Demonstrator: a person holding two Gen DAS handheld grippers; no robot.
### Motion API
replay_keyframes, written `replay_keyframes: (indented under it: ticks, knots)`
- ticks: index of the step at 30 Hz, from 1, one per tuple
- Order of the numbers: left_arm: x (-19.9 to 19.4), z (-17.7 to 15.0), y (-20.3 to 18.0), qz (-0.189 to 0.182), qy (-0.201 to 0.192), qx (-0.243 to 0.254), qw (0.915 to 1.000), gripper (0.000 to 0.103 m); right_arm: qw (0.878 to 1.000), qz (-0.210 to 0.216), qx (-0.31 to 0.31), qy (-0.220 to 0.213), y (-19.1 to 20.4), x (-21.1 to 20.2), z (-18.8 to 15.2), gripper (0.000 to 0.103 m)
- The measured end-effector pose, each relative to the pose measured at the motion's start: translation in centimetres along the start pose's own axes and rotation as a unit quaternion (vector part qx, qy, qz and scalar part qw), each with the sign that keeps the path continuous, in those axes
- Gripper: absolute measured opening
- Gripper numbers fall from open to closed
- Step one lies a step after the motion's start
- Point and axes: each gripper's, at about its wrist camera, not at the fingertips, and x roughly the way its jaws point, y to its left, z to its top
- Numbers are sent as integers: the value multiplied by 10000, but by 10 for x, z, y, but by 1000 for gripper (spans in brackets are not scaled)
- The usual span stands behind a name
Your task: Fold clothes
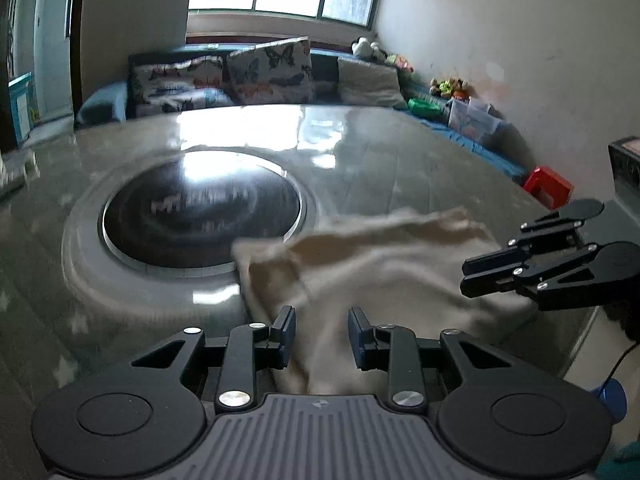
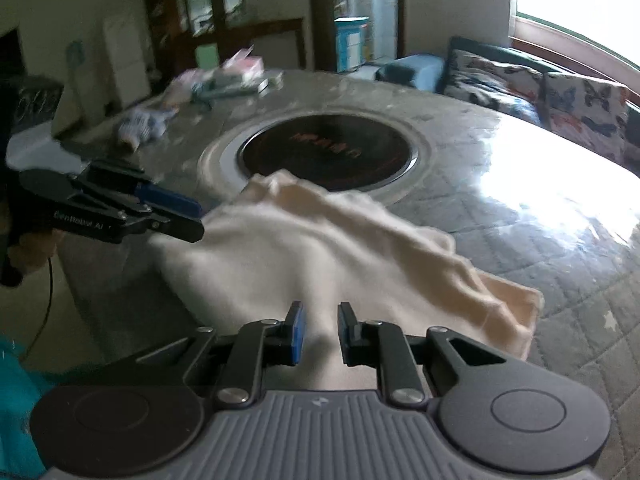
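Gripping the near hem of a cream garment spread on the desk, left tongs and right tongs (cloth between pads) needed a matched lift to fold evenly.

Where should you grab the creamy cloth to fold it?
Probably the loose corner of the cream cloth at its right end, coming in from the table edge. That corner lies flat and free, while the far end is bunched against the round black hob.
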Motion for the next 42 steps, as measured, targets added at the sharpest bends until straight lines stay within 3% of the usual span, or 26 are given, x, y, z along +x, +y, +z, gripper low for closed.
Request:
replay_keyframes:
  ticks: [8,13,19,24,25,27,31,36,42]
  knots:
    - [49,33,-19,-147,-43,154,9998,32,9955,-569,736,-159,-34,12,15,16]
    - [74,42,-20,-72,40,2,10000,32,9913,-794,1031,-172,-50,30,22,16]
    - [90,40,-12,5,203,-111,9997,31,9910,-908,982,-17,-51,45,20,15]
    - [78,40,-10,43,104,-127,9999,32,9918,-927,860,-175,-43,30,22,18]
    - [74,40,-9,79,71,-134,9999,33,9924,-917,801,-185,-39,26,22,18]
    - [65,39,-5,183,7,-156,9997,48,9940,-859,658,-186,-31,20,22,20]
    - [50,36,6,358,-36,-253,9990,51,9971,-664,331,-161,-9,12,20,29]
    - [37,27,17,615,-14,-470,9970,70,9991,-388,-75,-161,21,11,18,38]
    - [24,16,29,847,11,-767,9935,83,9986,-93,-499,-155,53,14,17,42]
